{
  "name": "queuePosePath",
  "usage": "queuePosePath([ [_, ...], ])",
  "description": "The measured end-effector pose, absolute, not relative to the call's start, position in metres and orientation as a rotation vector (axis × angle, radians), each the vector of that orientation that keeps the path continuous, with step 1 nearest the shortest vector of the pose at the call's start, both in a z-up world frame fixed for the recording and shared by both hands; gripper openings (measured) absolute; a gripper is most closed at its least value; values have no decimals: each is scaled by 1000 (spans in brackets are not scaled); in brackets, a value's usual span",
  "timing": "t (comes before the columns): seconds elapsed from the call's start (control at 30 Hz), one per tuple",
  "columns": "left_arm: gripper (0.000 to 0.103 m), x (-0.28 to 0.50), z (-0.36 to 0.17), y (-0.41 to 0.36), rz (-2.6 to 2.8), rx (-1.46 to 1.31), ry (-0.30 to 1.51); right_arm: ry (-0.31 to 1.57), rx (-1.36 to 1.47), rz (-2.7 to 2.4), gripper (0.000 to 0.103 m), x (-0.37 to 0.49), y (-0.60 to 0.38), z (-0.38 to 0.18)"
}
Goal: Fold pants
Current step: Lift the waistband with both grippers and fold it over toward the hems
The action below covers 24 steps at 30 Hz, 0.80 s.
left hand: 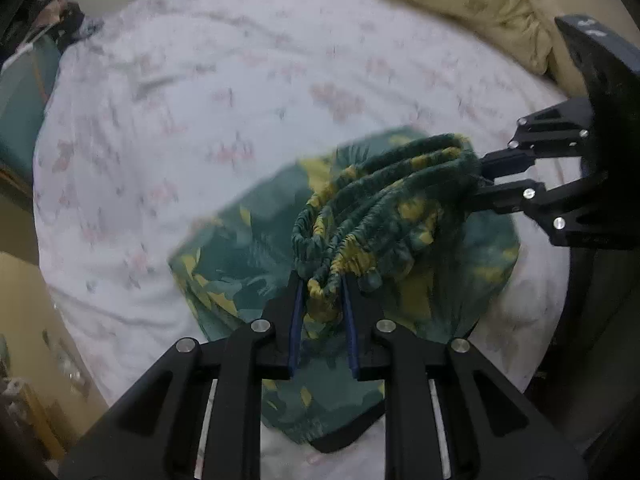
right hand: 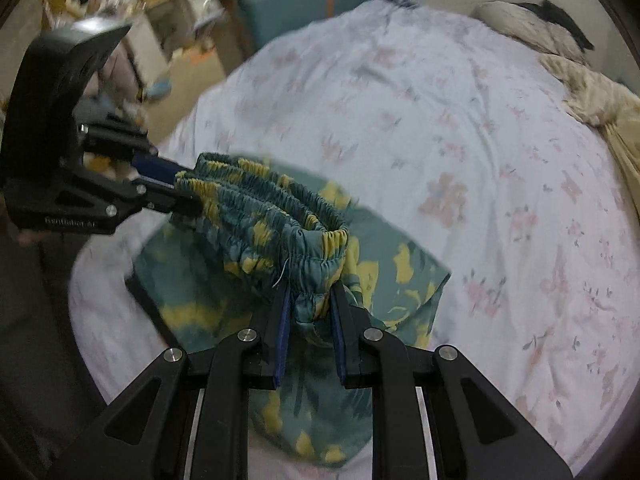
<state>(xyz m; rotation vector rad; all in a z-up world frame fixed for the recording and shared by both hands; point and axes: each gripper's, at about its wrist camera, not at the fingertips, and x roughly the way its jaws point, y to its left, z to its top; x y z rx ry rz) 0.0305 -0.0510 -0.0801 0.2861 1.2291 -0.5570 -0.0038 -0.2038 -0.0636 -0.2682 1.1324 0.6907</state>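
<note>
Pants [left hand: 248, 248] in a green and yellow print are hanging above a bed with a floral sheet [left hand: 200, 100], held up by their gathered elastic waistband [left hand: 380, 208]. Left gripper [left hand: 322, 292] is clamping one end of the bunched waistband between its blue-lined fingers, while the right gripper [left hand: 482, 182], entering from the right of the left wrist view, is clamping the other end; in the right wrist view its own jaws [right hand: 310, 300] are pinching the same stacked band. Several layers of waistband are lying side by side between the two grips, which suggests the garment is already doubled over. Legs of the pants are drooping below, their lower part touching the sheet. Fabric appears thin, light and limp, so it is likely to sag and slide wherever it is unsupported; the thick, ribbed elastic band is offering the firmest hold, and the two outer ends are the sensible places to grip. A crumpled yellow blanket [left hand: 460, 4] is lying at the far right of the bed.
</note>
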Motion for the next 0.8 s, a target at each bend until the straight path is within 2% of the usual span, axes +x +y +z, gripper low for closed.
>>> queuePosePath([
  [0.1,20,27,-93,-49,-544,271,1279,1200,-285,684,20,-7,-201,-81],
  [0.17,25,27,-99,-46,-526,251,1305,1232,-300,671,25,-8,-200,-87],
  [0.2,29,28,-101,-44,-516,237,1321,1247,-326,661,29,-10,-199,-89],
  [0.23,41,28,-104,-42,-492,223,1345,1253,-340,659,32,-12,-199,-89],
  [0.27,46,29,-103,-39,-467,209,1367,1263,-343,664,33,-13,-202,-87],
  [0.3,46,29,-96,-33,-453,179,1369,1275,-322,678,38,-16,-207,-80],
  [0.4,52,29,-64,-8,-421,14,1284,1226,-239,703,52,-24,-223,-53],
  [0.47,67,27,-47,12,-342,-94,1193,1141,-161,691,56,-28,-236,-30],
  [0.53,68,27,-45,24,-261,-184,1136,1067,-82,603,56,-21,-248,-19],
  [0.63,66,32,-67,10,-255,-200,1187,1098,-9,500,54,1,-247,-35],
  [0.7,66,36,-86,-9,-257,-136,1231,1192,-34,500,31,13,-235,-60],
  [0.8,66,32,-113,-37,-269,37,1325,1306,-137,551,29,10,-214,-90],
])
